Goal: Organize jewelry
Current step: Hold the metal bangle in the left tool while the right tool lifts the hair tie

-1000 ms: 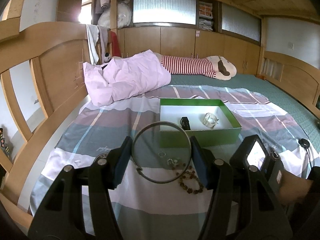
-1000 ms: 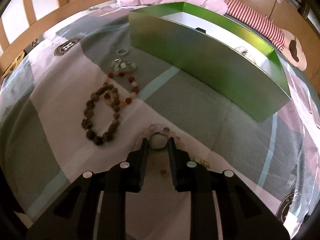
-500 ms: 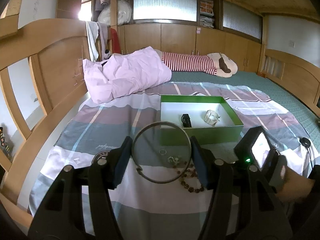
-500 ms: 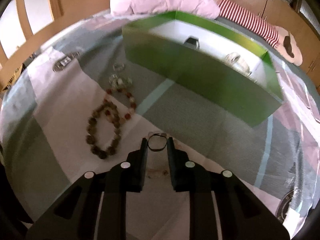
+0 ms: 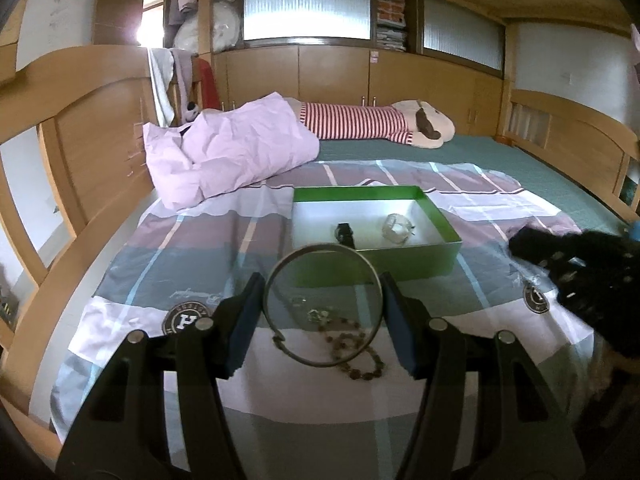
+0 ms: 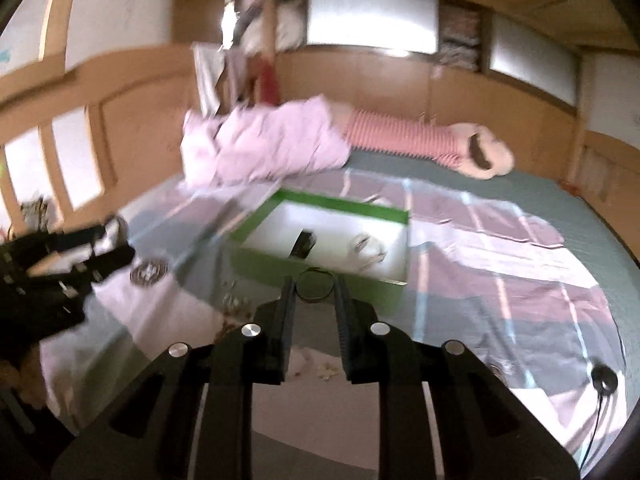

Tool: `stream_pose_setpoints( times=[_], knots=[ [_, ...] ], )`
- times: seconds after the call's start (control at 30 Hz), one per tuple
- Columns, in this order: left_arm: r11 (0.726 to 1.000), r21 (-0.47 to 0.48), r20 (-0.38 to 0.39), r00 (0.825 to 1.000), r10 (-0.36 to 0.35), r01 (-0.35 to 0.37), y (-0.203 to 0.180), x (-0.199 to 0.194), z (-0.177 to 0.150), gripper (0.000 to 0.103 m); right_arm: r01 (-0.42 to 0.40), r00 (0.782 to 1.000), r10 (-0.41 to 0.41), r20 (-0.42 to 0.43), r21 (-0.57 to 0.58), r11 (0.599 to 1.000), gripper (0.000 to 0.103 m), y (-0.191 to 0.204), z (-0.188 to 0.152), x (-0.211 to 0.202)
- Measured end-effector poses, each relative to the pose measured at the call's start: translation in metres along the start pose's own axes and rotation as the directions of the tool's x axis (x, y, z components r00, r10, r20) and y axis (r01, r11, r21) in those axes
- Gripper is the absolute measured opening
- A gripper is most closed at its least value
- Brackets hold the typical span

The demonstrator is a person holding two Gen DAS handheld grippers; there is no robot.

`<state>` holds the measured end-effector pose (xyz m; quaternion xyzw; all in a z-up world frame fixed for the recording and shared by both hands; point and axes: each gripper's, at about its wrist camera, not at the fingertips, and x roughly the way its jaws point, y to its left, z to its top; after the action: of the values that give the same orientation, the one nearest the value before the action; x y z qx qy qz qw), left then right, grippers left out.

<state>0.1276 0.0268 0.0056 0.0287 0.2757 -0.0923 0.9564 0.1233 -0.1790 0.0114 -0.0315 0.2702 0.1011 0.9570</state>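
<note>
Wood panelling and cupboards close in a wide bed [image 5: 500, 208] spread with a striped sheet, and on it sits a green box [image 5: 436, 220] with white insides. Two pieces already lie in that box: a dark one [image 5: 345, 233] and a pale, glassy one [image 5: 397, 229]. The left gripper [image 5: 323, 312] holds a large metal bangle [image 5: 280, 280] upright, its fingers spread wide and pressing the hoop on both sides. The right gripper [image 6: 315, 286] pinches a small dark ring [image 6: 316, 273] between fingers drawn close, in the air just short of the box's near wall. By my judgement the sorting is partly done (two in, two in hand). A beaded bracelet [image 5: 356, 354] and some small silvery bits [image 5: 318, 314] remain on the sheet. Motion blur smears the right view, so the ring's make is hard to tell, and the bangle partly screens the small pieces.
</note>
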Motion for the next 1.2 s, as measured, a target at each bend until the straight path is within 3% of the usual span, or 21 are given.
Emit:
stream_pose_setpoints(
  times=[0.33, 1.2],
  knots=[
    [0.999, 0.028, 0.007, 0.999, -0.036, 0.036, -0.03, 0.003, -0.002, 0.058, 0.036, 0.999, -0.036, 0.005, 0.039, 0.999, 0.02, -0.008, -0.006, -0.005],
    [1.0, 0.007, -0.012, 1.0, -0.013, 0.013, -0.032, 0.011, -0.001, 0.058, 0.074, 0.997, -0.075, 0.008, 0.057, 0.996, 0.02, -0.012, -0.01, -0.008]
  ],
)
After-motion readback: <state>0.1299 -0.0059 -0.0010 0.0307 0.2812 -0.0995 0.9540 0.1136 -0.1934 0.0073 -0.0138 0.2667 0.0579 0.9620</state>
